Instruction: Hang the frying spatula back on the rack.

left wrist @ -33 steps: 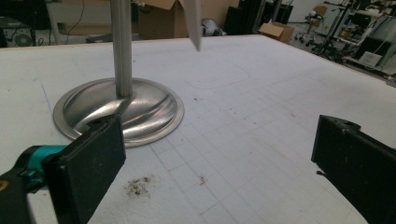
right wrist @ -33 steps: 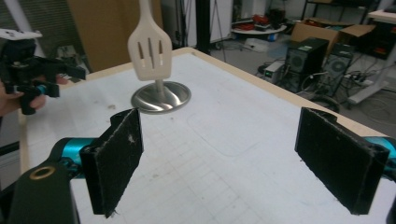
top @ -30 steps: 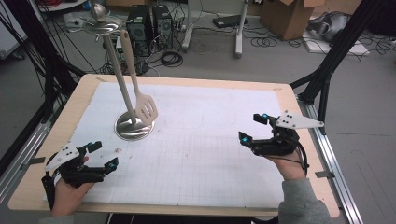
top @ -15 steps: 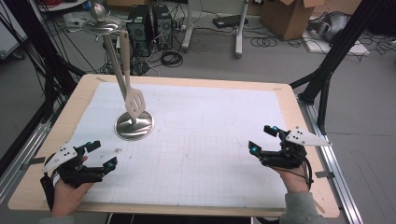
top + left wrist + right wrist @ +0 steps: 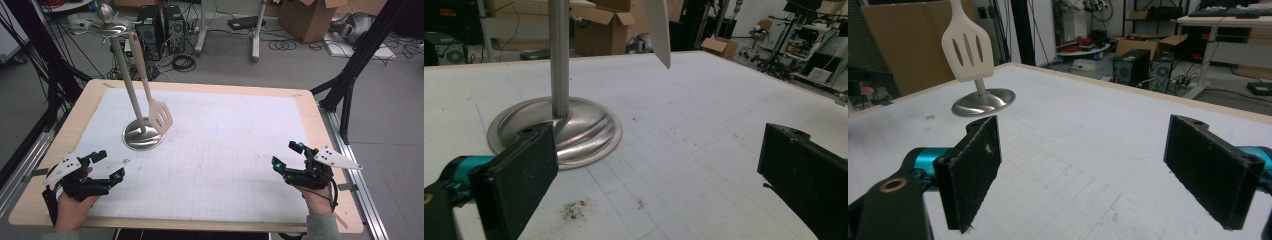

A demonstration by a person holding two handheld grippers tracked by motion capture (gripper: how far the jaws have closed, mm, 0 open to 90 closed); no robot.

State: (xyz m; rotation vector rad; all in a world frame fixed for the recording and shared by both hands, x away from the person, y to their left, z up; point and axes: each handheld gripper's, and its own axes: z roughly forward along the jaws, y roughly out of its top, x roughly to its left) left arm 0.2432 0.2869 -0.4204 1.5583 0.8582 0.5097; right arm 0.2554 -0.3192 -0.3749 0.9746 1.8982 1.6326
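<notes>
**Spatula hanging on stand, both grippers released and empty**

Hanging from the top disc of a metal utensil stand [image 5: 131, 80] at about 10 o'clock on the table [image 5: 200, 87]: a cream slotted spatula [image 5: 159, 112], handle up, blade down, blade just above and at 3 o'clock of the stand's round base, not clearly touching it. Seen again in the right gripper view as a slotted blade [image 5: 967, 50] in front of the shiny base, and in the left gripper view as a pale edge [image 5: 659, 30] dropping in from the top beside the pole [image 5: 559, 55].

Resting near the 7 o'clock corner of the table: left gripper [image 5: 106, 165], jaws spread wide, nothing between them, aimed toward the stand base [image 5: 556, 130]. Small dark crumbs on the white gridded mat [image 5: 576, 210] just ahead of it.

Resting near 5 o'clock: right gripper [image 5: 287, 156], jaws likewise wide apart and empty, well apart from the spatula. Both held in hands coming in from 6 o'clock.
</notes>
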